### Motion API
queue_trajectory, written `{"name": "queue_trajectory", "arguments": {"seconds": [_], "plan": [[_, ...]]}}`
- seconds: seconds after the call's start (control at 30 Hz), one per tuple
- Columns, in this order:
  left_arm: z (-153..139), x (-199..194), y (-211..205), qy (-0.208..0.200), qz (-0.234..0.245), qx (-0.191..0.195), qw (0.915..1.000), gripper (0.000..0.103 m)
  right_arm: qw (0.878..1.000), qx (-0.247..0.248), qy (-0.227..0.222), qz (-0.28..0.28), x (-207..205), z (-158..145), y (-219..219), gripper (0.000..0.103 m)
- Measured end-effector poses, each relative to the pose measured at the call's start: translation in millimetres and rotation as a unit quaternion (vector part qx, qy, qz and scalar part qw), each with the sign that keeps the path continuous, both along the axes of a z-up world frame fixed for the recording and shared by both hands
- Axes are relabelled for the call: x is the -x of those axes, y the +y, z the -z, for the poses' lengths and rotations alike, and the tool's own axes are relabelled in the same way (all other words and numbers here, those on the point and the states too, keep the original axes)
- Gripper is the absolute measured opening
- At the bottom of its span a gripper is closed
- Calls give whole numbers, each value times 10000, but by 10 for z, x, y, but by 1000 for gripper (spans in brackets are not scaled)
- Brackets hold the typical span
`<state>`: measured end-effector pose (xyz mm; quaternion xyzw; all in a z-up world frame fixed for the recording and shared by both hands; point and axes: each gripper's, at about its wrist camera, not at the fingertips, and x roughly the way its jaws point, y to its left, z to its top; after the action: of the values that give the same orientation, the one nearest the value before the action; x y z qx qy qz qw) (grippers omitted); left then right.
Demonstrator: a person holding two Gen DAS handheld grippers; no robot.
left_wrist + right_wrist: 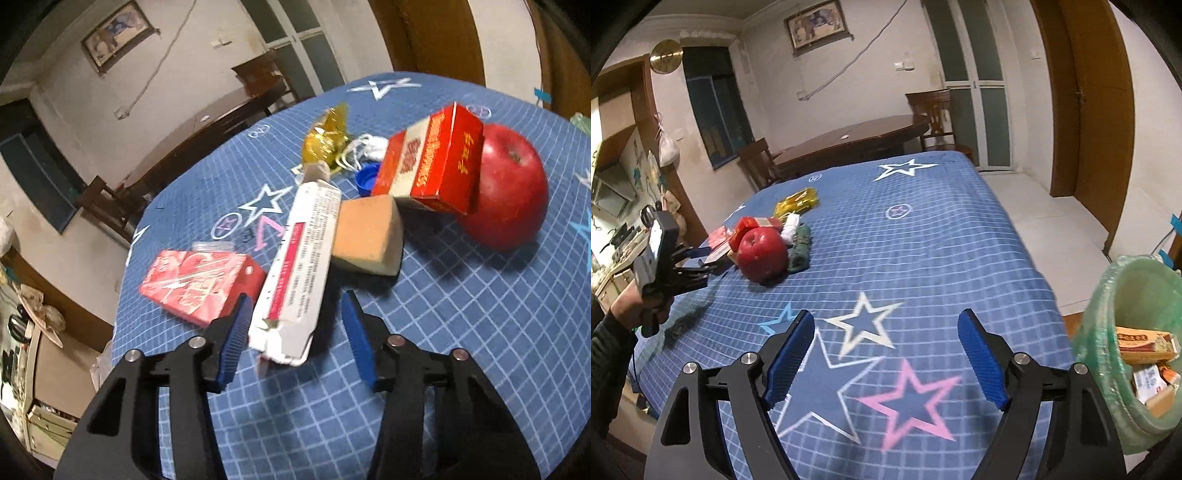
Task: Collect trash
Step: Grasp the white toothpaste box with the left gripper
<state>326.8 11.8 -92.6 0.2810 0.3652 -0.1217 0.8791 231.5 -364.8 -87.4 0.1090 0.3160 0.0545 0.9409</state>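
My left gripper (295, 332) has its jaws spread around the near end of a long white carton (295, 269), which lies on the blue star-print tablecloth (461, 332) between a red packet (199, 284) on the left and a tan sponge (365, 236). My right gripper (886, 354) hangs released, gripping nothing, above the cloth, with the green-lined trash bin (1126, 314) just to its right.

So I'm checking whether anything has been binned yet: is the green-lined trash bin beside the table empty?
No, the trash bin already holds a few cardboard boxes in the right wrist view.
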Motion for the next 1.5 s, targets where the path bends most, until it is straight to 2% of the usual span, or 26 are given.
{"name": "queue_trajectory", "arguments": {"seconds": [0.07,0.17,0.27,0.47,0.67,0.77,0.97,1.1,1.3,1.5], "plan": [[39,-49,-41,10,39,-98,9999,48,9999,-52,29,-91,-83,-3,60,80],[60,-81,-27,40,20,4,10000,46,9998,-49,47,-208,-183,-19,157,80],[52,-114,57,90,-112,156,9998,28,9991,-91,67,-403,-296,-53,261,80],[-72,-82,212,94,-253,712,9971,25,9969,-133,64,-778,-636,-235,468,80],[-198,-19,397,431,-385,1401,9884,25,9926,-223,216,-1176,-1260,-434,806,80],[-217,-102,449,588,-477,1637,9836,27,9889,-375,472,-1356,-1697,-471,975,80],[-177,-181,393,702,-431,1580,9840,28,9815,-928,953,-1380,-2463,-485,1217,80],[-136,-230,410,766,-487,1684,9815,28,9708,-1233,1491,-1420,-3073,-445,1461,80],[-98,-288,476,793,-597,1908,9766,25,9616,-1324,2103,-1167,-3755,-209,1776,80],[-86,-312,511,864,-632,2123,9713,25,9579,-1197,2403,-1017,-4227,-32,1962,80]]}}
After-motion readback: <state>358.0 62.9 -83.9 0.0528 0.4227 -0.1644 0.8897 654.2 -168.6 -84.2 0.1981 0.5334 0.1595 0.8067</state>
